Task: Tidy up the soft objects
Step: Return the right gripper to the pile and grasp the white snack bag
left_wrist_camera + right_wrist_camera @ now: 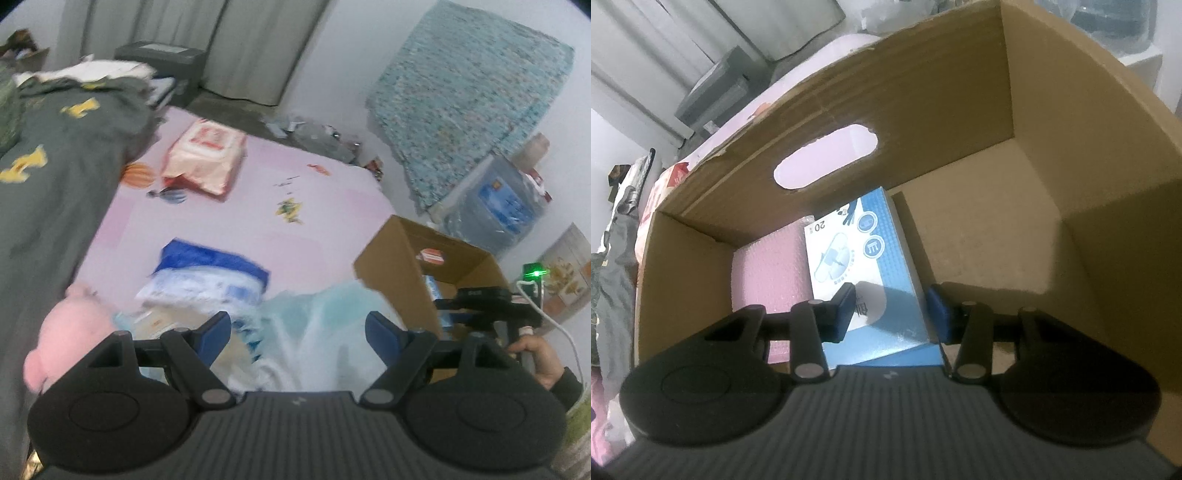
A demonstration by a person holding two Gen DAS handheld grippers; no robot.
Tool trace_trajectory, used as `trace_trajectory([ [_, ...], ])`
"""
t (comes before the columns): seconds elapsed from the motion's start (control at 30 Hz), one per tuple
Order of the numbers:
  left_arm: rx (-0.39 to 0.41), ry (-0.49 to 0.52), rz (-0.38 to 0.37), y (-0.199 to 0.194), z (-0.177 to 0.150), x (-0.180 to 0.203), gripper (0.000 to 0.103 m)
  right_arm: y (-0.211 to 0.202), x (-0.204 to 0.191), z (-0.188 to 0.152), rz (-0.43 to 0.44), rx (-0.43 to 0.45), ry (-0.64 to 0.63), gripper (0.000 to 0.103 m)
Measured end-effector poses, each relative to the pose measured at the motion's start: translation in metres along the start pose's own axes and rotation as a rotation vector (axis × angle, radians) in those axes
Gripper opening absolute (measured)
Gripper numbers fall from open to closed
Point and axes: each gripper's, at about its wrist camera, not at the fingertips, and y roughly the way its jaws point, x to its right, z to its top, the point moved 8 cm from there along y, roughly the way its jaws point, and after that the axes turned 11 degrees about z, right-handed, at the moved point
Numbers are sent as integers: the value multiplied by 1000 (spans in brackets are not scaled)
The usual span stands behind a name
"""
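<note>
My left gripper (pixel 298 332) hangs open over a pale blue and white soft bundle (pixel 314 325) on the pink bed sheet (pixel 295 177). A blue-and-white pack (pixel 210 273) lies just beyond it, with a pink plush toy (pixel 70 332) to its left. An orange-and-white pack (pixel 207 155) lies farther back. At the right stands the cardboard box (pixel 391 266). My right gripper (pixel 891 314) is down inside the box (pixel 923 74), jaws apart above a flat blue-and-white pack (pixel 857 251) beside a pink bubble-textured item (pixel 768 266). Its pads do not press on the pack.
A grey-green blanket with yellow marks (pixel 48 166) covers the bed's left side. Small scraps (pixel 290 210) dot the sheet. A water jug (pixel 495 206) and a patterned blue cloth (pixel 469 92) stand by the right wall. A hand (pixel 535 354) holds the other gripper.
</note>
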Motion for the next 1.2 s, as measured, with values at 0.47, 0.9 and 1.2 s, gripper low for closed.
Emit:
trace_trajectory([
  [0.47,35,5,105,-27,-46,-58,82,-27,-10,-38,-45,-96,-123,40],
  [0.9,93,38,131,-50,-61,-67,82,-27,-16,-40,-73,-80,-92,41],
  [1.2,98,54,134,-62,-79,-74,83,-95,-73,-58,78,13,-157,50],
])
